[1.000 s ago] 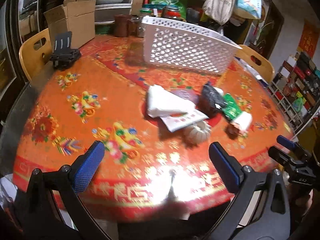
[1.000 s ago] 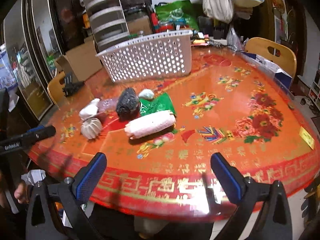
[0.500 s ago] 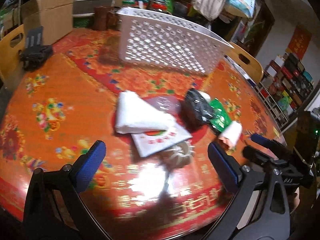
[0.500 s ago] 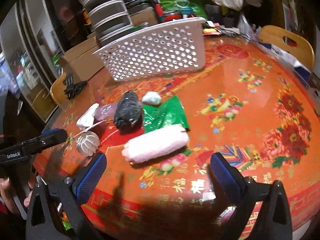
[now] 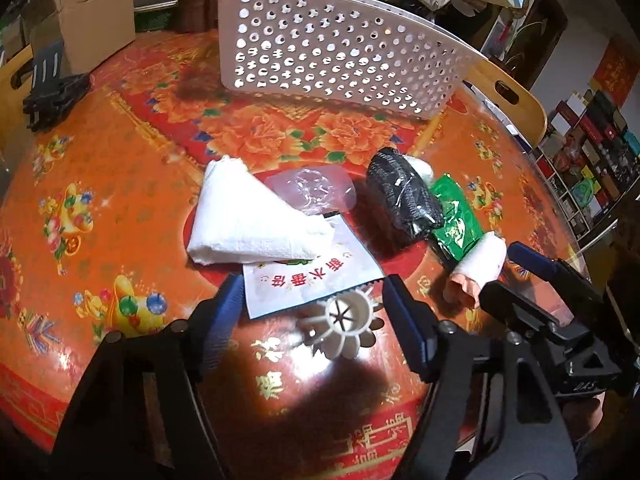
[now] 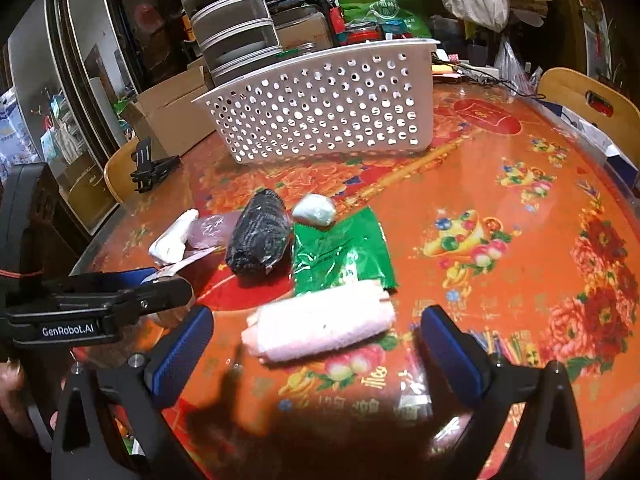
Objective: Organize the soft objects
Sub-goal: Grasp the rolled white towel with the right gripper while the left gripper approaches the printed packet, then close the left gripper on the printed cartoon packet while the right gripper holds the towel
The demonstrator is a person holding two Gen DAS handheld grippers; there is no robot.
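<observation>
My left gripper (image 5: 316, 312) is open, its blue pads either side of a white ribbed pumpkin-shaped object (image 5: 346, 328) on the table. My right gripper (image 6: 316, 340) is open around a rolled pink towel (image 6: 320, 326), which also shows in the left wrist view (image 5: 478, 270). Beyond lie a folded white cloth (image 5: 248, 224), a white printed packet (image 5: 312, 276), a clear plastic bag (image 5: 316, 192), a black bundle (image 5: 404, 200) (image 6: 258, 236), a green packet (image 6: 340, 252) and a small pale wad (image 6: 314, 210).
A white perforated basket (image 5: 340, 52) (image 6: 320, 108) stands at the back of the round red flowered table (image 5: 120, 160). A black clip stand (image 5: 52, 88), cardboard boxes (image 5: 96, 20) and wooden chairs (image 6: 592, 104) ring the table. Shelves and bags crowd the background.
Both grippers have moved forward over the table. The left now straddles the pumpkin-shaped object and has narrowed; the right now straddles the pink towel roll.
</observation>
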